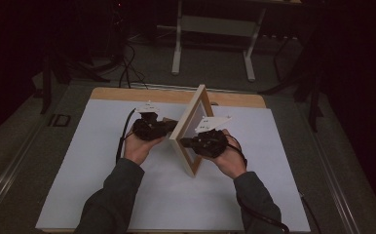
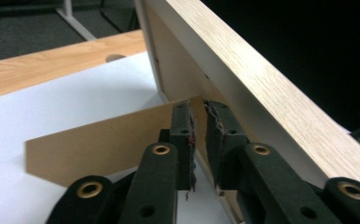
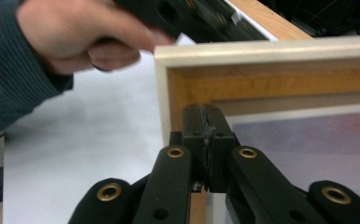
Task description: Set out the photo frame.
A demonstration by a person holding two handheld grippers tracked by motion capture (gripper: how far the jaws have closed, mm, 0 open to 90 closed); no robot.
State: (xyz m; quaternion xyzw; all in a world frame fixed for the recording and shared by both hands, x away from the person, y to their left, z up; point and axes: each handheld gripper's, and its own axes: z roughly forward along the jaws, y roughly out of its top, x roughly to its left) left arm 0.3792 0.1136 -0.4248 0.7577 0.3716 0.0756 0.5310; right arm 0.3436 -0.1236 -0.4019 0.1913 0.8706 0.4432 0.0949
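Here, nearest the table's front edge, two sleeved forearms coming in over the white mat [image 1: 103, 195]. Just beyond, right gripper [image 3: 207, 122] pressing against the front of the picture frame [image 1: 190, 130], jaws closed together at the inner border near one corner, nothing visibly caught between them. Left gripper [image 2: 199, 122] sitting behind the frame, jaws standing slightly apart around the tip of the brown cardboard stand [image 2: 99, 147], pads not pressing on it. Frame standing on edge between both grippers, tilted, mid-mat. Farther off, wooden table [image 1: 127, 93] strip lying beyond the mat.
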